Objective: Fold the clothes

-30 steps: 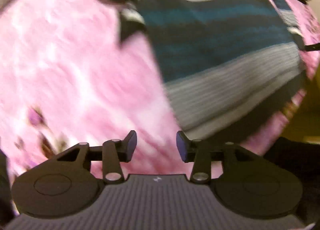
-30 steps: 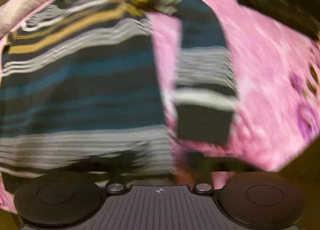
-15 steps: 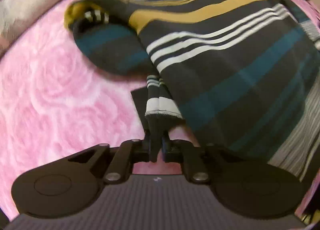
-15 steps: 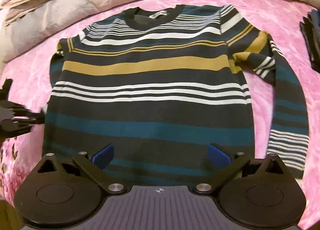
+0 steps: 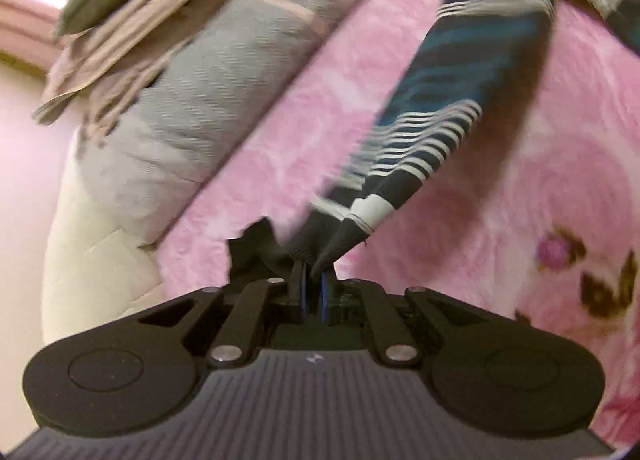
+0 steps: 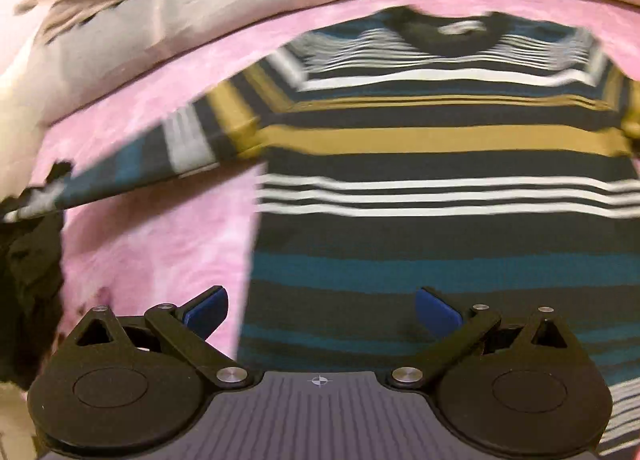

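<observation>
A striped sweater in black, teal, mustard and white lies flat on a pink bedspread, neck at the far side. My left gripper is shut on the dark cuff of its left sleeve, which stretches taut away from the body. In the right wrist view that sleeve runs out to the left edge. My right gripper hangs open over the sweater's lower left part, nothing between its blue pads.
Grey and beige folded bedding is piled along the far edge of the bed. A brown fringed cloth lies on top of it. A dark shape shows at the left edge of the right wrist view.
My left gripper went from open to shut on the sleeve cuff, then pulled the sleeve out sideways until taut. My right gripper stays open and drifted left over the sweater.
</observation>
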The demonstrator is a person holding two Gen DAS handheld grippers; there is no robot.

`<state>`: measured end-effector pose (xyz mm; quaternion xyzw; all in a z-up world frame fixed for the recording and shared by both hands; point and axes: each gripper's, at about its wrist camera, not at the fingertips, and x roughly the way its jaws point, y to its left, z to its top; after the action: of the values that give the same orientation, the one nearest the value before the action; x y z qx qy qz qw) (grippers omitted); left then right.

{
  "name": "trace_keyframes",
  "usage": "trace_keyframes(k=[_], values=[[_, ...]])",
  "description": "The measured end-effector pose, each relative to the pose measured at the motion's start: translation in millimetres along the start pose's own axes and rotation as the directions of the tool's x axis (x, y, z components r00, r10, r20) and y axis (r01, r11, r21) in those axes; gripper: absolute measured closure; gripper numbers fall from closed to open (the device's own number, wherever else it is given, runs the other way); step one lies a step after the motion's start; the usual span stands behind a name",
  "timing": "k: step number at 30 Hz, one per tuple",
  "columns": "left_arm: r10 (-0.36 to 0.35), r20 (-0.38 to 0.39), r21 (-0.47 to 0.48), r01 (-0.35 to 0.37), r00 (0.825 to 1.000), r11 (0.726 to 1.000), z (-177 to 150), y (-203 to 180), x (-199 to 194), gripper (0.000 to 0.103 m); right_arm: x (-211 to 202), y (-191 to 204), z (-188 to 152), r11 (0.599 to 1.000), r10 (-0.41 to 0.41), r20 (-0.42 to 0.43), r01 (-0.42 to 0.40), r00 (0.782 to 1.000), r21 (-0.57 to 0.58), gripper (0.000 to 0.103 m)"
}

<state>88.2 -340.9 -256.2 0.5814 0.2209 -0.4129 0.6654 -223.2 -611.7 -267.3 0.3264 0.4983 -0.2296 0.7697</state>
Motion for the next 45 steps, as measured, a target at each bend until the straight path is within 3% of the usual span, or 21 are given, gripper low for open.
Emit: trace_keyframes(k=[6,10,13,19,24,30,31,32,33,38,41,45], values=[[-0.055,-0.047,0.046,0.057,0.997,0.997,-32.3,-23.6,34.4,0.097,11.6,32.4,5.7,0.997,-0.021,-0.053,0.017,0.998,-0.075,0.001],[-0.154,-0.172,0.034,0.163,0.973,0.986,-49.8,-40.0,53.1,0.094,6.3,28.3,4.7,0.997,-0.069,-0.058,0.066,0.996,-0.046,0.001],[-0.155,-0.163,-0.017,0.154,0.974,0.988,-53.2,-42.6,41.4,0.092,-4.0,12.6,2.3,0.990,-0.137,-0.038,0.138,0.990,0.023,0.000],[-0.213,-0.091,-0.012,0.213,0.973,0.977,-1.0,-71.7,4.6,0.079,-41.8,-62.9,-10.7,0.941,-0.250,0.018,0.239,0.968,0.238,0.000],[-0.259,-0.032,0.002,0.259,0.965,0.966,47.5,-99.4,-26.1,0.079,-84.7,-156.4,-32.6,0.878,-0.358,0.047,0.319,0.933,0.357,0.001],[-0.270,0.000,0.084,0.270,0.963,0.959,150.4,-191.1,-76.1,0.079,-114.6,-282.9,-80.1,0.844,-0.393,0.052,0.337,0.918,0.418,0.001],[-0.280,-0.005,0.100,0.279,0.960,0.955,167.1,-209.5,-85.1,0.079,-111.3,-295.3,-84.2,0.861,-0.368,0.048,0.320,0.929,0.396,0.002],[-0.293,-0.006,0.128,0.291,0.956,0.948,182.4,-228.5,-95.3,0.079,-108.0,-307.7,-88.3,0.877,-0.343,0.044,0.303,0.938,0.374,0.024],[-0.307,-0.006,0.158,0.304,0.952,0.939,197.3,-247.6,-105.7,0.079,-104.6,-320.2,-92.4,0.892,-0.317,0.039,0.284,0.948,0.352,0.038],[-0.372,-0.005,0.288,0.358,0.928,0.888,268.3,-328.8,-151.4,0.078,-78.4,-338.5,-115.4,0.967,-0.234,-0.025,0.235,0.972,0.101,0.038],[-0.388,0.001,0.342,0.364,0.922,0.866,299.3,-354.3,-165.2,0.078,-60.9,-334.3,-134.6,0.970,-0.237,-0.042,0.234,0.971,-0.059,0.038],[-0.379,-0.002,0.412,0.346,0.925,0.843,325.2,-371.5,-168.4,0.078,-62.2,-337.9,-140.7,0.963,-0.223,0.027,0.224,0.975,-0.149,0.038]])
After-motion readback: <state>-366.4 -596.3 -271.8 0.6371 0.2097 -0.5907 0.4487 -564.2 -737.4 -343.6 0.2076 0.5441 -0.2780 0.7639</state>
